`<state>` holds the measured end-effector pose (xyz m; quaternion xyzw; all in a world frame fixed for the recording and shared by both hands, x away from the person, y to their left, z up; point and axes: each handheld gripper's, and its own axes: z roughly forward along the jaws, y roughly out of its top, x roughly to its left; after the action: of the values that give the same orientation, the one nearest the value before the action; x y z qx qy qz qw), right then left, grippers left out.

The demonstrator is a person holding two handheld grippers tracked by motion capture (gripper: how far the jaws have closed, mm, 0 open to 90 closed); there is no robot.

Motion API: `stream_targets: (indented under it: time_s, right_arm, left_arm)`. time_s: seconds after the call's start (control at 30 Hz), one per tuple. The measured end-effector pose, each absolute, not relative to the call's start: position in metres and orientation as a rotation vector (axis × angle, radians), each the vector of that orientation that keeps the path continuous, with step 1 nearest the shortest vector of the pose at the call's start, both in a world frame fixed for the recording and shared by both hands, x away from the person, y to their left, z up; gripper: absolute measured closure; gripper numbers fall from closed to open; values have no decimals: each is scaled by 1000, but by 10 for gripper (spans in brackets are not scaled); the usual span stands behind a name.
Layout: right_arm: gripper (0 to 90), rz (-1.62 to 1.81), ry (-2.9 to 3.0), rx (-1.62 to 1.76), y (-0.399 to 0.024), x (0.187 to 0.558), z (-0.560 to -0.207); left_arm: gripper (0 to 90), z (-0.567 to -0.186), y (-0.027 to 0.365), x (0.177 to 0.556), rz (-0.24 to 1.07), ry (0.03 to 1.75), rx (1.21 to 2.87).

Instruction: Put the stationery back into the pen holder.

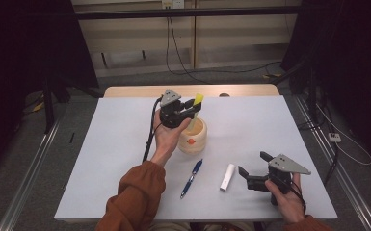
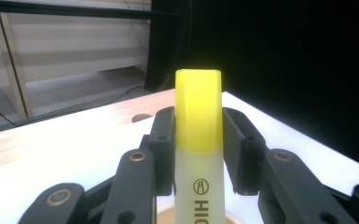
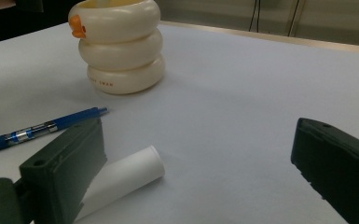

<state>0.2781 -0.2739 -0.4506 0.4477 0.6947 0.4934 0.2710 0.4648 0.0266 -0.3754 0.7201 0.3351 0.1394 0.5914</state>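
Yellow highlighter (image 2: 199,140) clamped upright in left hand-held gripper (image 2: 199,154).

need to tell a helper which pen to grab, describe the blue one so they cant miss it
On the white table, look just in front of the cream ringed cup. The blue pen lies there, left of the white tube. It is the only blue thing, long and thin.

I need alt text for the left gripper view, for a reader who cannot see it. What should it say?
A yellow-capped highlighter stands upright, clamped between the two black fingers of the left gripper, with its cap rising above them. Behind it lie a white table with a wooden far edge and a dark background on the right.
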Motion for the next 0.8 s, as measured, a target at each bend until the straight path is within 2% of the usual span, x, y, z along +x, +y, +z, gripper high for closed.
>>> stream_targets:
  time_s: [0.8]
  right_arm:
    - [25, 1328, 1873, 1206, -273, 278, -451]
  left_arm:
    - [671, -400, 30, 459, 297, 815, 1724]
